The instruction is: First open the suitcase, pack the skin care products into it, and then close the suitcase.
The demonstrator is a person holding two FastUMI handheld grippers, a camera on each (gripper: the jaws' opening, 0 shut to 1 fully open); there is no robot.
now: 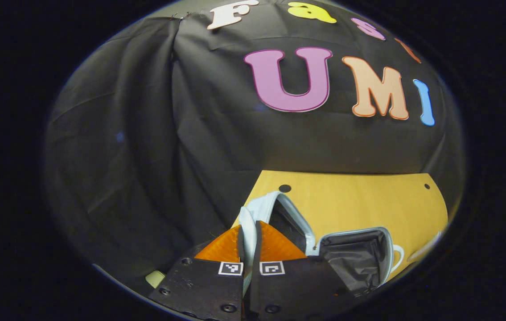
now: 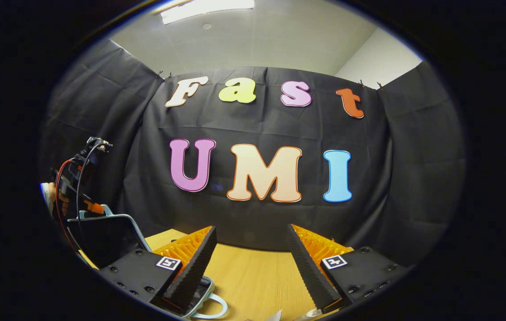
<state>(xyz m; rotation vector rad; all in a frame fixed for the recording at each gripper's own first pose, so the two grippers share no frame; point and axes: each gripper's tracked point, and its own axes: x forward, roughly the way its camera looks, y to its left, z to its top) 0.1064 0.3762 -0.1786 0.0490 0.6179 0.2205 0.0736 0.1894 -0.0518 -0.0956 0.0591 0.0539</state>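
Camera placement: two gripper-mounted fisheye views

The left gripper view sits close above the open suitcase (image 1: 351, 254) at the worktop (image 1: 368, 200) left edge, facing the back wall. The right gripper view looks from the worktop's front, low, toward the same wall. Both views share the suitcase, the worktop and the wall.

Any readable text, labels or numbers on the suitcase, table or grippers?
Suitcase: none visible.
Table: none.
Left hand-held gripper: two square black-and-white markers, coded patterns, no words or numbers.
Right hand-held gripper: two such squares too, same kind, nothing to read.
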